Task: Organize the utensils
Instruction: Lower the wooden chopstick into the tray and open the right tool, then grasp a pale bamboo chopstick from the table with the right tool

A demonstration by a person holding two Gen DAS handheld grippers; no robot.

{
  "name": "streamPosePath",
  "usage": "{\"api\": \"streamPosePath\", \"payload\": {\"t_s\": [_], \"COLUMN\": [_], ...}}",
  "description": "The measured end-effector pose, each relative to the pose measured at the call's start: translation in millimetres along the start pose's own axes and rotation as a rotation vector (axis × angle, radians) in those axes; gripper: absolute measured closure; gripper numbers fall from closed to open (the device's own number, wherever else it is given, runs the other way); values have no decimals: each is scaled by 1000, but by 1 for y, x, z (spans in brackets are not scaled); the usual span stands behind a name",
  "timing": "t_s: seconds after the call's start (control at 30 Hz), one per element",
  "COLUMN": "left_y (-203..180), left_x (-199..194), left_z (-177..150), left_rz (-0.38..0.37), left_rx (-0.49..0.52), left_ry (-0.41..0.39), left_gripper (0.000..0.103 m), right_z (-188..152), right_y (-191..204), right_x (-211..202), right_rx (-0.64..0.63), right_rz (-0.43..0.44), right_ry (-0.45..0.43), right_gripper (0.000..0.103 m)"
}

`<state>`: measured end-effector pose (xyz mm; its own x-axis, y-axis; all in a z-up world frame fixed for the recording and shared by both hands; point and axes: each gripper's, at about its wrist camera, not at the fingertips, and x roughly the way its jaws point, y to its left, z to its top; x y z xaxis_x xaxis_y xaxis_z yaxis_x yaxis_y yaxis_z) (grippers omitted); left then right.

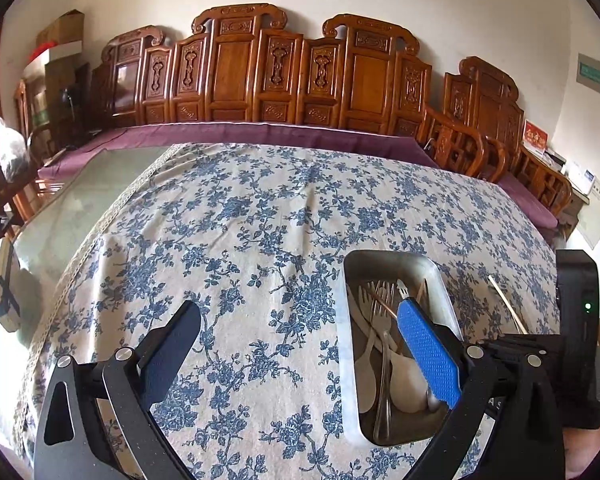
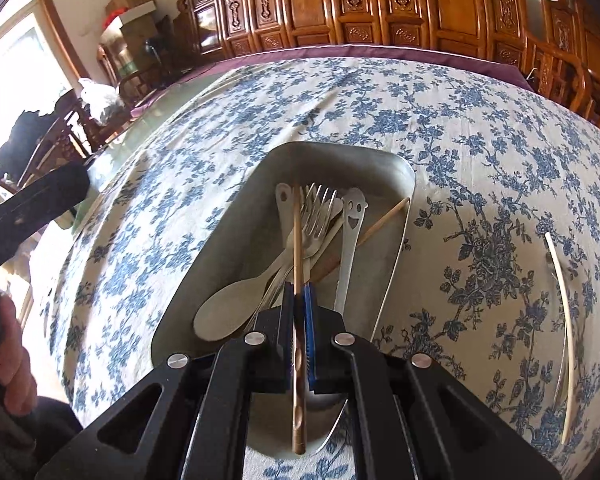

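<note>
A metal tray (image 2: pixel 236 216) sits on the blue-flowered tablecloth and holds forks (image 2: pixel 318 216), a pale spoon (image 2: pixel 224 312), a smiley-handled utensil (image 2: pixel 354 220) and a wooden chopstick (image 2: pixel 384 220). My right gripper (image 2: pixel 299 292) is shut on another wooden chopstick (image 2: pixel 297 240), held above the tray and pointing along it. My left gripper (image 1: pixel 300 320) is open and empty, left of the tray (image 1: pixel 350 360), its blue right finger (image 1: pixel 424 344) over the tray. A white chopstick (image 2: pixel 560 280) lies on the cloth right of the tray.
Carved wooden benches (image 1: pixel 240 68) with purple cushions line the far side of the table. Bare glass tabletop (image 1: pixel 80 200) shows at the left. The right gripper's body (image 1: pixel 576 320) stands right of the tray in the left wrist view.
</note>
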<state>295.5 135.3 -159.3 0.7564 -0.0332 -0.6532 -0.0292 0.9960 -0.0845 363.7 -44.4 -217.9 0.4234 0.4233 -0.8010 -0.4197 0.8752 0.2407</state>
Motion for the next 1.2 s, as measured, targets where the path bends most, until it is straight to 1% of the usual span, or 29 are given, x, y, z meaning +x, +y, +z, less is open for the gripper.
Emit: {"api": "streamPosePath", "payload": {"t_s": [0.07, 0.2, 0.43, 0.53, 0.6, 0.7, 0.8, 0.97, 1.0, 1.07, 1.2], "left_y": [0, -2, -2, -4, -6, -8, -13, -29, -32, -43, -63], "left_x": [0, 0, 1, 0, 0, 1, 0, 4, 4, 6, 11], "left_z": [0, 0, 0, -1, -1, -1, -2, -4, -4, -6, -12], "left_rz": [-2, -2, -5, -5, -4, -5, -11, -32, -34, -47, -63], "left_rx": [1, 11, 8, 12, 14, 15, 23, 43, 49, 69, 108], "left_ry": [1, 0, 2, 0, 3, 6, 4, 17, 21, 26, 43], "left_gripper": [8, 8, 8, 8, 8, 8, 8, 8, 8, 8, 8], "right_z": [1, 3, 4, 5, 6, 5, 2, -12, -16, -25, -40], "right_y": [-1, -3, 7, 10, 11, 10, 0, -33, -44, -64, -103], "right_x": [4, 10, 7, 5, 1, -8, -24, -56, -63, -74, -87], "right_rx": [13, 48, 16, -1, -8, -27, -38, -65, -70, -79, -77], "right_rz": [1, 30, 51, 62, 85, 80, 72, 12, -11, -58, -131], "right_ry": [2, 13, -2, -9, -14, -33, -64, -109, -116, -124, -121], "right_gripper": [97, 97, 96, 95, 94, 94, 94, 94, 92, 82, 79]}}
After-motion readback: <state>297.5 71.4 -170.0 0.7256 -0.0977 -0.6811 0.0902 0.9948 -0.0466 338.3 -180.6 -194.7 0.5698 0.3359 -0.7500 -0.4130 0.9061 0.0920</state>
